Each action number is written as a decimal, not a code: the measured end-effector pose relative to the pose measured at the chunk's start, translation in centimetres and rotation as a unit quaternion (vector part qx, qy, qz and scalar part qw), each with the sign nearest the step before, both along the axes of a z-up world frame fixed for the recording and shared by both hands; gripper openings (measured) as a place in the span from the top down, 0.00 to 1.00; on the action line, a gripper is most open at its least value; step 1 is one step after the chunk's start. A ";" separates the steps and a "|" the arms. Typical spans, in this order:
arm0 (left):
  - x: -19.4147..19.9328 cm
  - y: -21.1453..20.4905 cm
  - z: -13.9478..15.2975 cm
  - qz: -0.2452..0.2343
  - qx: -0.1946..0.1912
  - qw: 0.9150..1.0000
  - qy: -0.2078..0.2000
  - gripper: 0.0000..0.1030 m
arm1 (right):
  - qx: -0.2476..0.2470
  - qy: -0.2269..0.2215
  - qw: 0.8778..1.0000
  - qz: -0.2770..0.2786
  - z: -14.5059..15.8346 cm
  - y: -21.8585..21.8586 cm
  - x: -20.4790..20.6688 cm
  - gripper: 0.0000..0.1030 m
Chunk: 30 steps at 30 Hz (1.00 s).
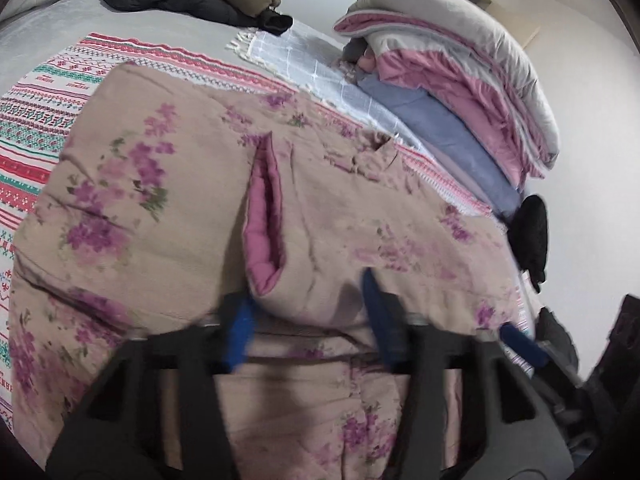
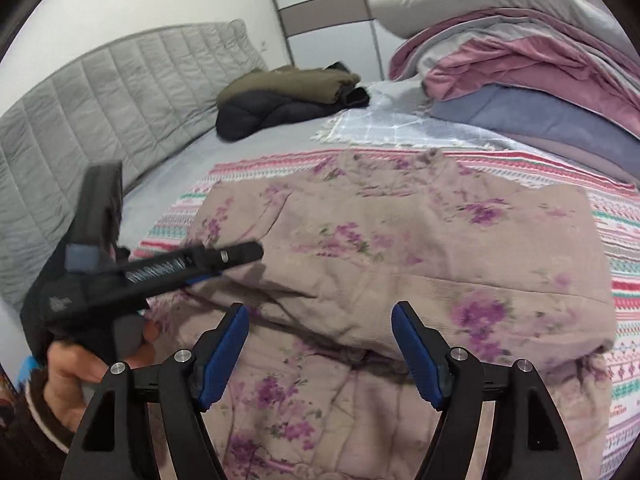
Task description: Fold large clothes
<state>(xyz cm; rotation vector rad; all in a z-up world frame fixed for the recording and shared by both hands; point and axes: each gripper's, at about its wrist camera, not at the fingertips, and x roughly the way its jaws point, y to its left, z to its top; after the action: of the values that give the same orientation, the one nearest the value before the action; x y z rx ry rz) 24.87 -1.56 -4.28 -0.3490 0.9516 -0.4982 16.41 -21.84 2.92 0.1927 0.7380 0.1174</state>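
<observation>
Hem pickup is the step I judge to be in hand: the beige quilted floral jacket with pink lining [image 1: 160, 200] lies spread across the middle of both views, on the red-and-teal striped blanket [image 1: 48, 112] that covers the grey bed [image 2: 248, 148]. One side looks already laid over the body, so I reckon the next fold carries the near edge up toward the collar at the top of the frame

Left claw [image 1: 308, 300] sits low at the jacket's near edge. Its blue pads [image 1: 240, 324] bracket a padded bulge of hem beside the pink-lined opening. That view is blurred, so I cannot tell whether the pads are actually biting or only flanking the cloth

Right claw [image 2: 320, 312] is spread wide with nothing in it, and hangs just over the near fold at lower centre. Seen from there, the left claw comes in from the left of the frame, held by a bare hand [image 2: 80, 368]

Next I would want both claws pinching the same edge, well apart, taking the full padded thickness before lifting, since this bulky quilting may slip or sag in the middle
</observation>
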 end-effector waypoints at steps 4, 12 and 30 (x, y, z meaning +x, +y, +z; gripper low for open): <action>-1.1 -0.2 1.7 -0.011 0.017 0.999 -0.044 0.88 | 0.007 -0.009 0.998 -0.058 -0.3 -2.8 -1.0 0.27; 0.3 1.9 1.7 0.039 0.225 0.974 -0.007 0.72 | 0.020 0.008 0.979 -0.201 -2.5 -9.5 -1.3 0.27; 1.0 -0.7 -1.9 0.025 0.161 0.984 -0.064 0.76 | 0.044 0.039 0.964 -0.261 -8.2 -14.1 -0.7 0.43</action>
<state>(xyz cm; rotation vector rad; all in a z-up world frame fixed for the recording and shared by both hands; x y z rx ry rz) 25.85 -2.28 -6.14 -0.0465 0.8792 -0.3100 15.72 -35.93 -5.32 0.4722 0.7388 -0.3629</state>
